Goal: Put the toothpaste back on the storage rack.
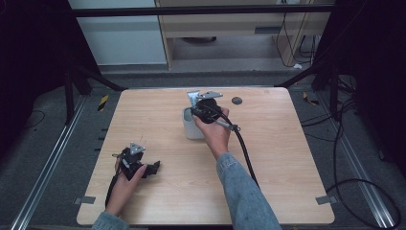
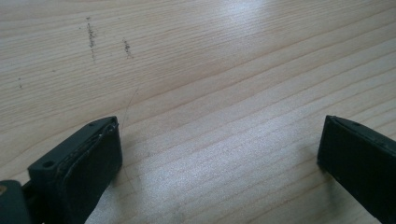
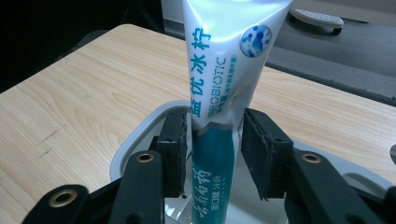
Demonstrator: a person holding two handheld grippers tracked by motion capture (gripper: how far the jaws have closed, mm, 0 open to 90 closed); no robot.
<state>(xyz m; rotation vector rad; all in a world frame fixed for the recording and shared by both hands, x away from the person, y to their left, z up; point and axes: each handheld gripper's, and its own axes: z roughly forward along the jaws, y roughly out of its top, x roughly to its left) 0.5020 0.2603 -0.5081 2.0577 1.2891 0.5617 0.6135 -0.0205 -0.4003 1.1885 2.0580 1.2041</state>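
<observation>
A white and teal toothpaste tube (image 3: pixel 224 70) stands upright in a white cup (image 3: pixel 135 140), cap end down. My right gripper (image 3: pixel 212 149) reaches down over the cup with the tube between its jaws; the pads (image 3: pixel 175 144) stand a little off the tube's sides, so the gripper is open. In the high view the cup (image 1: pixel 190 128) sits at the table's middle back under my right gripper (image 1: pixel 198 114). My left gripper (image 1: pixel 154 168) rests low near the front left, open, its jaws (image 2: pixel 219 149) spread wide over bare wood.
A small dark round disc (image 1: pixel 236 100) lies on the wooden table (image 1: pixel 277 163) behind and right of the cup. The right gripper's black cable (image 1: pixel 244 148) trails toward the front across the table. Dark frame posts stand at the back corners.
</observation>
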